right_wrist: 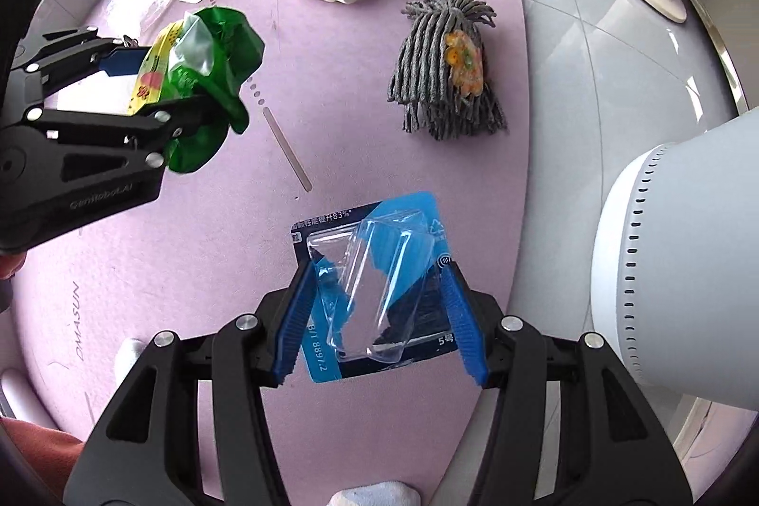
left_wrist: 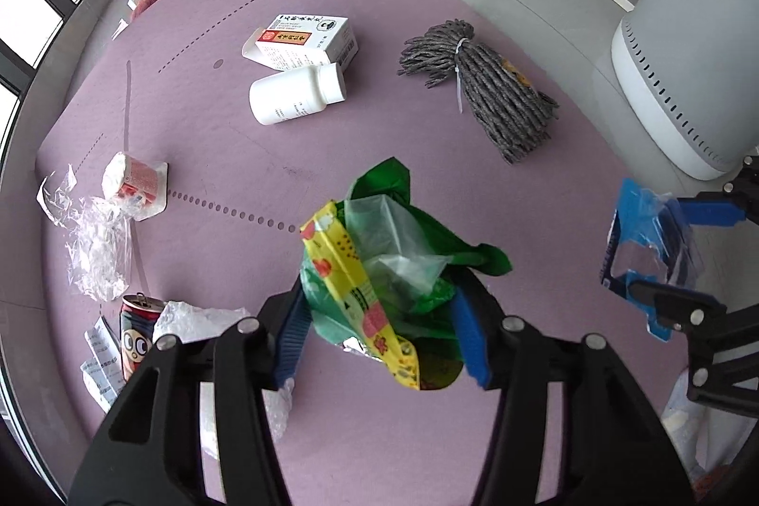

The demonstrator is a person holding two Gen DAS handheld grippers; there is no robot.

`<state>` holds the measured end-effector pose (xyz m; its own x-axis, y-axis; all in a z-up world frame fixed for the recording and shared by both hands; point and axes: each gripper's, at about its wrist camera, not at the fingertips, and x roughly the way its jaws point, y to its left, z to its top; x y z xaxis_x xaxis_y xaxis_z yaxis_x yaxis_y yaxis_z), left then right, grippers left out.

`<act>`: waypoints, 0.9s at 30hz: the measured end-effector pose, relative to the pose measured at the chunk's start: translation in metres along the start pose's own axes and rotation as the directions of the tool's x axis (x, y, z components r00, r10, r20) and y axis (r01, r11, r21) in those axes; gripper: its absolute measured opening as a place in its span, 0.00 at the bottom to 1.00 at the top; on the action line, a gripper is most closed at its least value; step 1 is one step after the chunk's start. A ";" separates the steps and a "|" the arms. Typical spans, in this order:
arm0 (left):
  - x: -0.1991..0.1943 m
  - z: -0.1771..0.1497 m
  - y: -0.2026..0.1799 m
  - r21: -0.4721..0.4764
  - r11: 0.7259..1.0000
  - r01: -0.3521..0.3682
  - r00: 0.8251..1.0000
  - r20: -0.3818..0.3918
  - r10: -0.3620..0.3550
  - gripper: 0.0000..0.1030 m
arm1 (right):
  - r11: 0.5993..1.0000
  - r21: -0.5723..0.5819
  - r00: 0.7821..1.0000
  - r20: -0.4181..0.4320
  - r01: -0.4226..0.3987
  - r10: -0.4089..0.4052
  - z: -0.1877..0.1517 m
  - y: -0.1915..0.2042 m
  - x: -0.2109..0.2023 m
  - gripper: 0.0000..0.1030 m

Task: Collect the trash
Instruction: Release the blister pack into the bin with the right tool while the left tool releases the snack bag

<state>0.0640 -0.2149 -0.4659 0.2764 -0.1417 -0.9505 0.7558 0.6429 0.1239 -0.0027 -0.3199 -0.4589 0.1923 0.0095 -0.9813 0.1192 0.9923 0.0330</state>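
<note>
My left gripper (left_wrist: pixel 379 335) is shut on a crumpled bundle of green plastic bag and yellow snack wrapper (left_wrist: pixel 379 269), lifted off the purple mat (left_wrist: pixel 227 155). My right gripper (right_wrist: pixel 379 326) is shut on a blue blister pack with a clear plastic bubble (right_wrist: pixel 374 283), also held above the mat. In the right wrist view the left gripper (right_wrist: pixel 156 84) with the green and yellow bundle (right_wrist: pixel 208 69) hangs at the left. In the left wrist view the right gripper (left_wrist: pixel 664 250) and the blue pack (left_wrist: pixel 640 240) sit at the right edge.
On the mat lie a white pill bottle (left_wrist: pixel 296 93), a white medicine box (left_wrist: pixel 301 41), a grey mop head (left_wrist: pixel 484 84), crumpled clear plastic (left_wrist: pixel 95 240), a small red-and-white cup (left_wrist: pixel 135 179), a drink can (left_wrist: pixel 135 330) and paper scraps. A tall white bin (right_wrist: pixel 673 269) stands at the right.
</note>
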 end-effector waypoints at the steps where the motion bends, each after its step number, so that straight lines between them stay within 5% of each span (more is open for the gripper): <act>1: -0.010 0.000 0.000 0.008 1.000 0.001 1.000 -0.005 -0.001 0.52 | 1.000 0.010 1.000 0.001 -0.003 0.003 0.003 -0.002 -0.010 0.51; 14: -0.155 0.062 -0.030 0.092 0.995 0.039 0.999 0.012 -0.040 0.52 | 0.984 0.179 0.994 0.109 0.003 -0.023 0.037 -0.066 -0.164 0.51; 27: -0.227 0.171 -0.165 0.188 0.971 0.150 0.979 0.106 -0.172 0.53 | 0.897 0.425 0.971 0.133 0.123 -0.196 0.007 -0.224 -0.270 0.51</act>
<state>-0.0219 -0.4176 -0.2219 0.2038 -0.3288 -0.9221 0.8867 0.4612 0.0315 -0.0748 -0.5455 -0.2000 0.2932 -0.2021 -0.9345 0.5446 0.8386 -0.0105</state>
